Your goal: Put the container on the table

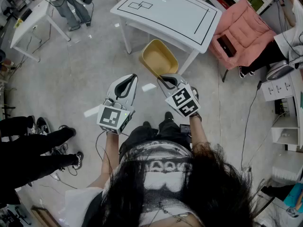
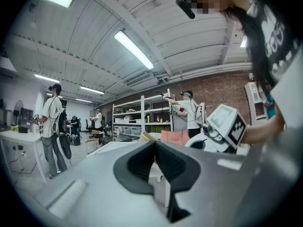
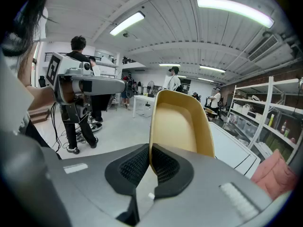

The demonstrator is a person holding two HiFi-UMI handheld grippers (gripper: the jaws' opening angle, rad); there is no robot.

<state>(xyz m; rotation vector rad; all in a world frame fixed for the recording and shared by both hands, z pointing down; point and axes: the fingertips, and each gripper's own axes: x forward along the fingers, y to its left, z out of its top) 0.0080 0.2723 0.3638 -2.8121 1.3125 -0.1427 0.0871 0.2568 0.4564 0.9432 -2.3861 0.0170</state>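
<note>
short of the counter (image 1: 170, 13) at twelve o'clock, right hand-held gripper (image 1: 163, 77) clamps the yellow container (image 1: 158, 58) by its rim (not yet placed); left hand-held gripper (image 1: 134, 76) closed, empty

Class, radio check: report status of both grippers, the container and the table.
Right gripper shut on rim of yellow container. Left gripper shut, empty. Not yet on white table. Nothing between.

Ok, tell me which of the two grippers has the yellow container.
The right gripper: its fingers are shut on the rim of the yellow container. The left gripper has its fingers together with nothing between them.
</note>
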